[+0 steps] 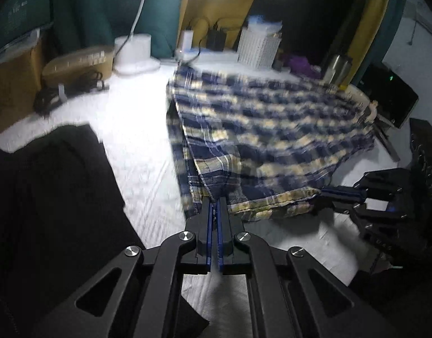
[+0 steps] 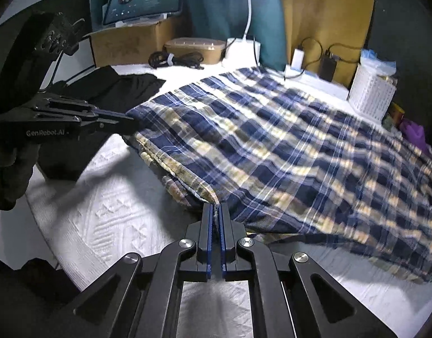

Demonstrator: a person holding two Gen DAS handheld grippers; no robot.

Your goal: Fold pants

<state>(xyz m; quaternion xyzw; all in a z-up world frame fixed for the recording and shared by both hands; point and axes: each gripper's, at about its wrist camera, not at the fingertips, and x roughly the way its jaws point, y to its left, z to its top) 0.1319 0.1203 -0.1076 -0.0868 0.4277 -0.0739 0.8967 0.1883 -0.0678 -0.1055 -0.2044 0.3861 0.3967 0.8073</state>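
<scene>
I'm gripping the near hem of the plaid pants at both corners.

The blue, cream and navy checked cotton pants (image 2: 272,146) are lying spread across the white textured table cover (image 2: 109,219), the near edge lifting slightly where I'm holding it. My left gripper (image 1: 215,201) is pinching that hem with its blue-padded jaws pressed together on the cloth; my right gripper (image 2: 215,208) is doing the same at the other corner, jaws clamped tight on the fabric. A black garment (image 1: 55,174) is lying beside the pants on the left. Behind them a white lattice basket (image 2: 372,95), a brown cardboard box (image 2: 125,45) and a white lamp base (image 1: 132,53) are standing along the table's far edge.
</scene>
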